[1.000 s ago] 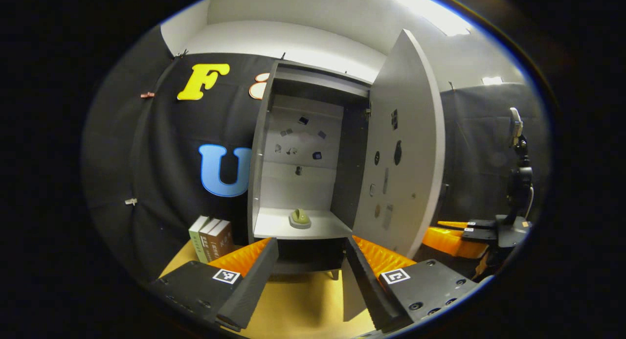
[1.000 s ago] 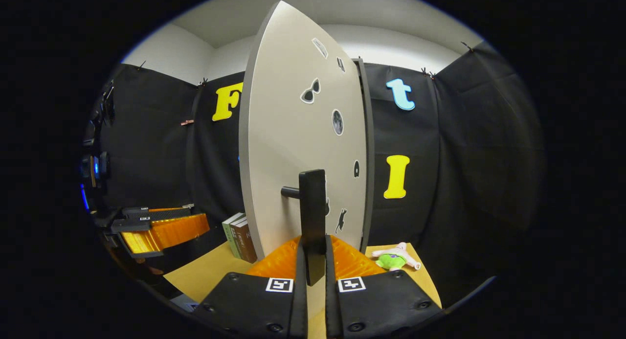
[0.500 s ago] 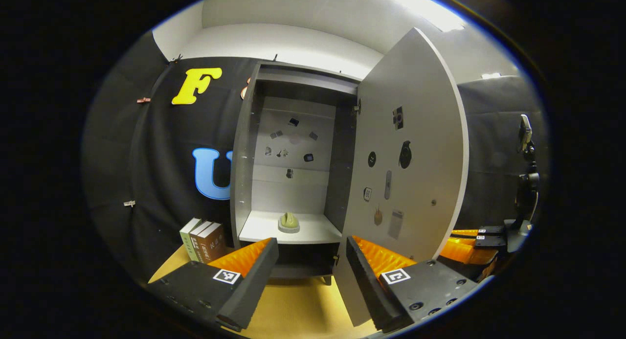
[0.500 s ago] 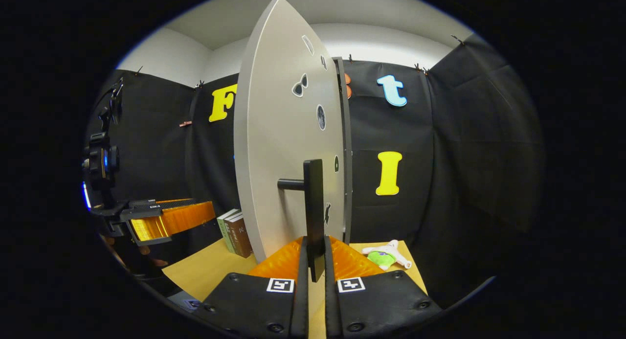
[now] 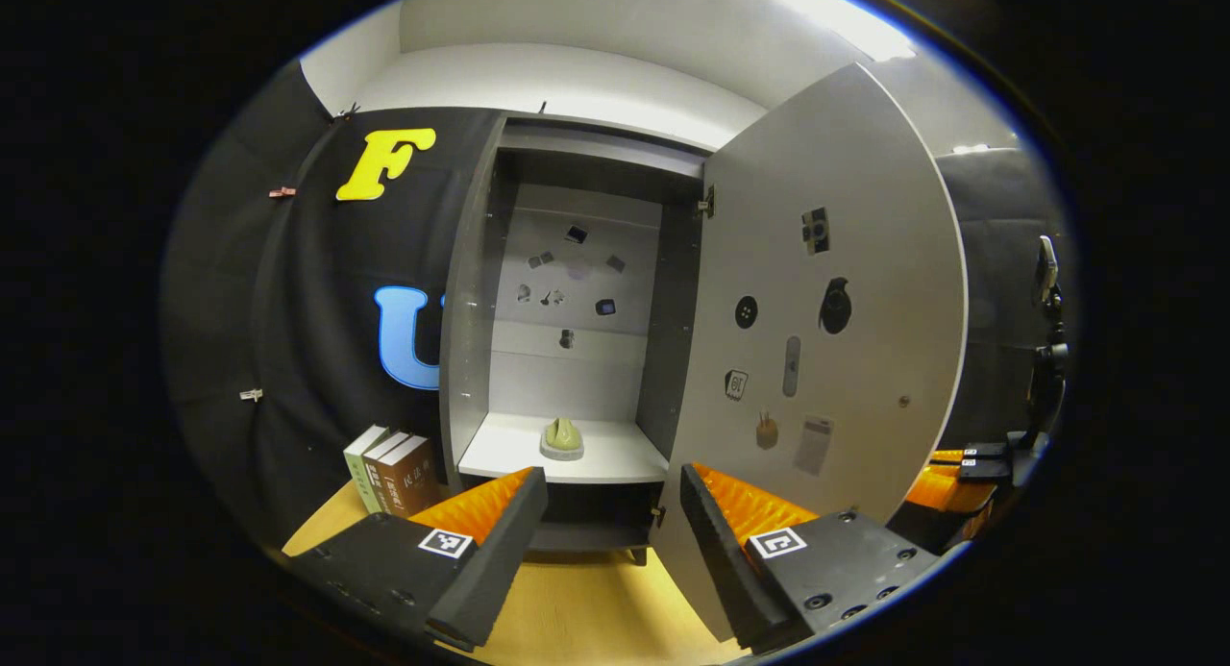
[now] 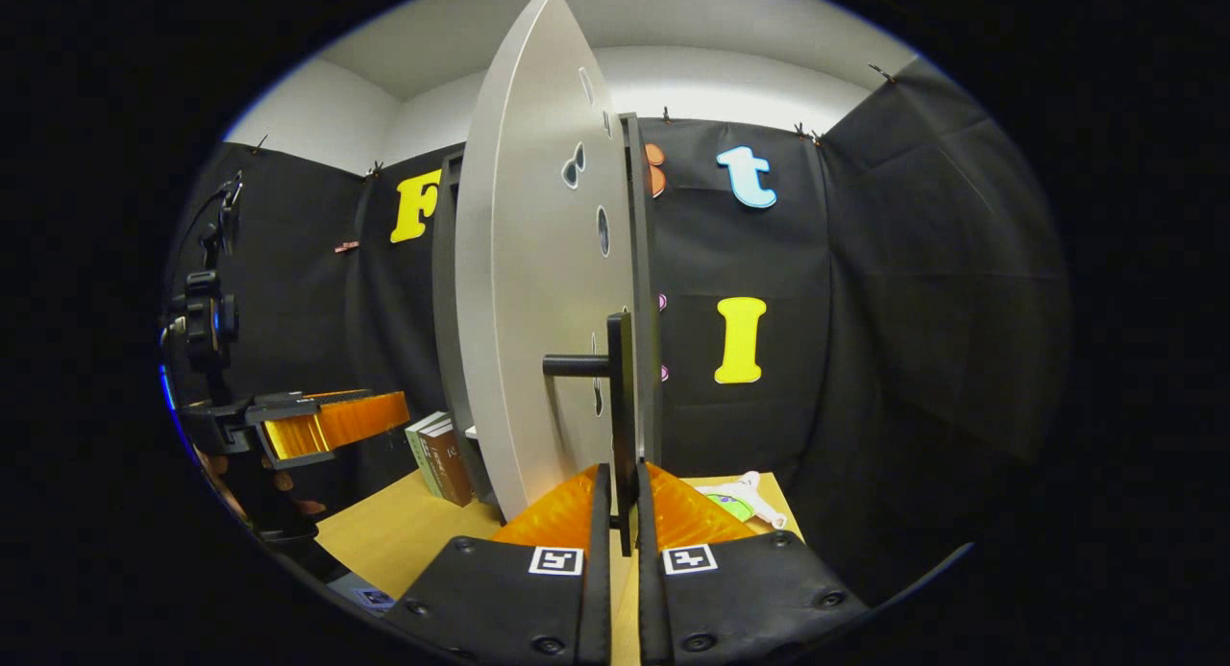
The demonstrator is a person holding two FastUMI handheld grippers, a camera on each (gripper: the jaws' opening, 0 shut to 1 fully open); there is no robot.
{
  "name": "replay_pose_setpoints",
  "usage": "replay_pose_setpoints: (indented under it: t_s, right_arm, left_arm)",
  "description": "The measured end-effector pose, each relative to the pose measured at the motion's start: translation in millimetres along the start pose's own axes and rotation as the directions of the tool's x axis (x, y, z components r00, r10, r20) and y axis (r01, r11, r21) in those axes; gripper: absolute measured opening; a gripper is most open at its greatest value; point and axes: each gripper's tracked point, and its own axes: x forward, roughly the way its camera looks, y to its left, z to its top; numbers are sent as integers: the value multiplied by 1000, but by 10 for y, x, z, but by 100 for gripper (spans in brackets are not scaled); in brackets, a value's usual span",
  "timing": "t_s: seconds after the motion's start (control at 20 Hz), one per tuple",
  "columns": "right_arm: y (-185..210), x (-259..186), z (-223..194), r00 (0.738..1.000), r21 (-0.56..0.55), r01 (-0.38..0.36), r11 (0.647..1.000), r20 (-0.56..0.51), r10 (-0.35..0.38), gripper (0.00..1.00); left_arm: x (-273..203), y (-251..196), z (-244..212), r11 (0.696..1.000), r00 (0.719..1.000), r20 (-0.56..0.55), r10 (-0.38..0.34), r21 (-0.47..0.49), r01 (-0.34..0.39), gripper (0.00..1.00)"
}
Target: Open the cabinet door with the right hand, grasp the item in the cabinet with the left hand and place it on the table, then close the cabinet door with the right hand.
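Door (image 5: 826,320) swung wider; right tongs (image 6: 623,498) clamped on handle (image 6: 620,397); left tongs (image 5: 610,512) apart; book (image 5: 408,474) titles unreadable.

Right tool (image 6: 620,512) clamps door handle (image 6: 623,397).

Door stickers (image 5: 834,306) too small to tell — toy (image 6: 740,498) partly hidden.

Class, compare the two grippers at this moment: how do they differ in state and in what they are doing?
The left gripper has its jaws spread wide and holds nothing; the right gripper is shut on the door handle. The left gripper faces the open cabinet and the green item on its shelf; the right gripper stands at the door. Both hover above the table.
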Motion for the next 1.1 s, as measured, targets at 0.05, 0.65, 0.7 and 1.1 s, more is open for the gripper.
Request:
replay_pose_setpoints:
  t_s: [0.05,0.65,0.7,1.1]
  right_arm:
    - [6,-25,-3,1000,4,8,1000,5,-8,14]
    - [-497,-664,133,900,-43,425,904,122,-418,13]
    - [-570,-656,85,893,-48,443,895,116,-435,13]
    - [-1538,-309,-34,820,-53,571,819,68,-568,77]
  left_arm:
    - [42,34,0,1000,1000,-8,-10,18,10,89]
    - [720,566,-187,987,979,-124,-159,-27,157,88]
    - [835,623,-181,988,980,-130,-152,-25,150,88]
    - [2007,631,-338,993,973,-198,-115,-42,109,83]
